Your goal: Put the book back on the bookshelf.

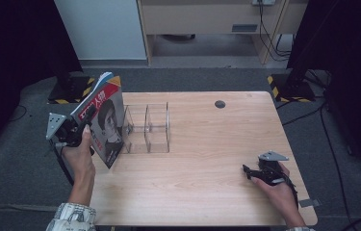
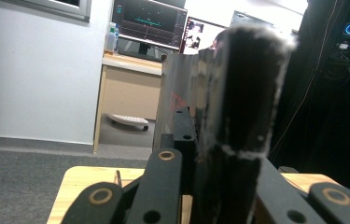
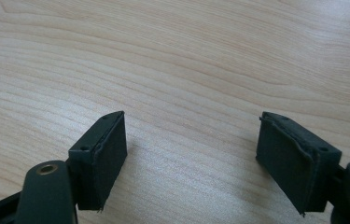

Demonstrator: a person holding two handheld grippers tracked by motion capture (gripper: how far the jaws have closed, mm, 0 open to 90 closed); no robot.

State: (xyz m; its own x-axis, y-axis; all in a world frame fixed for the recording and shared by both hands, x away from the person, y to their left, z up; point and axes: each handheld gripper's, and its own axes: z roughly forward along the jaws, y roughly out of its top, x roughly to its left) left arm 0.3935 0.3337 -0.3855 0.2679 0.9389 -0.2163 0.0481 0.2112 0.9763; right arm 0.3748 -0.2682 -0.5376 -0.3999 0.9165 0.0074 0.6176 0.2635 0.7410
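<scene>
A magazine with a red title and a portrait on its cover is held upright and tilted over the table's left edge. My left gripper is shut on its spine edge. In the left gripper view the magazine stands edge-on, blurred, between the black jaws of the left gripper. A clear acrylic divider rack stands on the wooden table just right of the magazine. My right gripper rests low at the table's front right. In the right gripper view the right gripper is open over bare wood, its pads holding nothing.
A round cable hole sits near the table's far edge. Grey carpet surrounds the table. Dark stands with yellow-black striped bases flank the far corners. A white cabinet and a desk with monitors lie beyond.
</scene>
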